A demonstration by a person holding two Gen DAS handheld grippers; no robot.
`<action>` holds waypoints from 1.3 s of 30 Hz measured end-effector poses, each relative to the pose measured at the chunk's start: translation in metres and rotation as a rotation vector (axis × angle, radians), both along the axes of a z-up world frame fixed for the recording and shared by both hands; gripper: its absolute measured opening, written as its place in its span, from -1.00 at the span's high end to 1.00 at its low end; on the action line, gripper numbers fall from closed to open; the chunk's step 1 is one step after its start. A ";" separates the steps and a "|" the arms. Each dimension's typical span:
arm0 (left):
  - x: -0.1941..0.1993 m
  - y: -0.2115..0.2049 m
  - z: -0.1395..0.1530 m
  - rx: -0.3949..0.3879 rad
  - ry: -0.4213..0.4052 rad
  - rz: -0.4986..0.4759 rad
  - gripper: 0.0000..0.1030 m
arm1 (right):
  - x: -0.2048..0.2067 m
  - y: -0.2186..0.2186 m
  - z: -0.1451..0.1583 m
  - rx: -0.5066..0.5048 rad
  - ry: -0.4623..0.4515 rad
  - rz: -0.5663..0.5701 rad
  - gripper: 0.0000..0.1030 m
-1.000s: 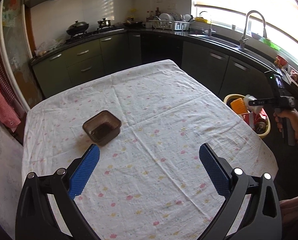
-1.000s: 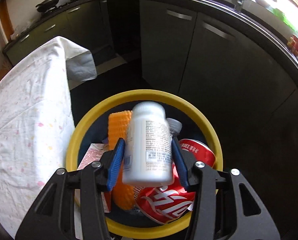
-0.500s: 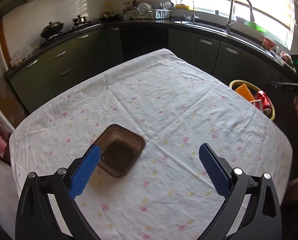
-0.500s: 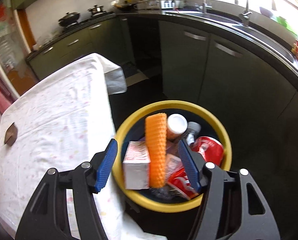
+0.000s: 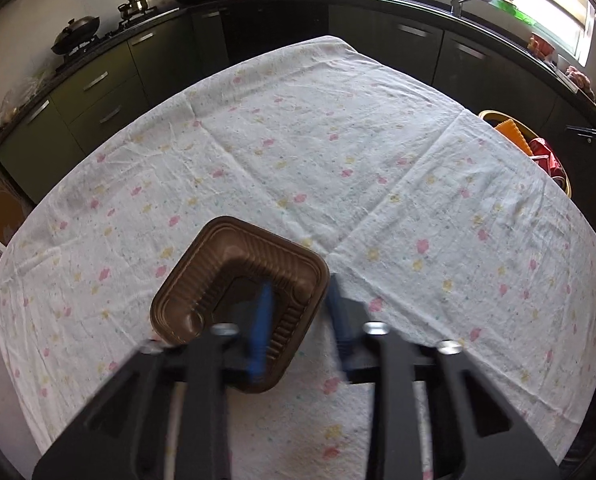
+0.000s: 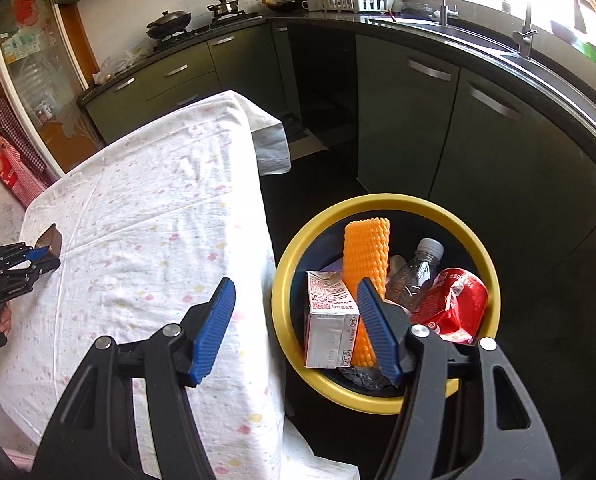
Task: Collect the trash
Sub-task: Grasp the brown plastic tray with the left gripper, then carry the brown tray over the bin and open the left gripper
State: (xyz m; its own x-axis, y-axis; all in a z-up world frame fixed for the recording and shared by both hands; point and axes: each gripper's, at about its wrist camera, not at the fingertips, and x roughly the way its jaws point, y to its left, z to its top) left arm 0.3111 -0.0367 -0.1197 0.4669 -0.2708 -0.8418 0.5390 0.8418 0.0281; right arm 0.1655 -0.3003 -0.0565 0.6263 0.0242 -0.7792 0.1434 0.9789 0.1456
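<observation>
A brown ribbed plastic tray point(image 5: 234, 280) lies on the flowered tablecloth point(image 5: 338, 160). My left gripper point(image 5: 298, 320) straddles its near right wall, one blue finger inside, one outside; the fingers are blurred and close together. The tray point(image 6: 50, 236) and left gripper point(image 6: 34, 256) also show small in the right wrist view. My right gripper point(image 6: 294, 316) is open and empty above the gap between the table edge and the yellow-rimmed bin point(image 6: 378, 204). The bin holds an orange foam net point(image 6: 366, 248), a carton point(image 6: 330, 316), a clear bottle point(image 6: 414, 272) and a red can point(image 6: 450, 300).
The bin point(image 5: 494, 116) stands on the dark floor past the table's right edge. Dark kitchen cabinets point(image 6: 438, 120) and a counter with a sink run behind it. A stove with a wok point(image 5: 74, 36) sits at the back left.
My left gripper came down onto the tray and its fingers closed in around the tray's wall. My right gripper let the white bottle go into the bin, then rose and drew back, open.
</observation>
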 end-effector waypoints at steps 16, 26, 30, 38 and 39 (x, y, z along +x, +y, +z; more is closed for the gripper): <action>-0.052 -0.142 0.067 -0.049 -0.072 -0.220 0.90 | -0.051 -0.034 0.007 0.045 -0.074 -0.040 -0.17; -0.055 -0.327 0.080 -0.142 -0.011 -0.497 0.90 | -0.115 -0.102 0.003 0.038 -0.104 -0.209 -0.17; -0.042 -0.395 0.068 -0.146 0.043 -0.552 0.90 | -0.125 -0.119 -0.007 0.058 -0.096 -0.241 -0.17; -0.016 -0.495 0.013 -0.049 0.115 -0.573 0.85 | -0.129 -0.131 -0.021 0.085 -0.078 -0.254 -0.17; -0.011 -0.500 0.006 -0.039 0.124 -0.563 0.75 | -0.129 -0.131 -0.022 0.085 -0.075 -0.252 -0.17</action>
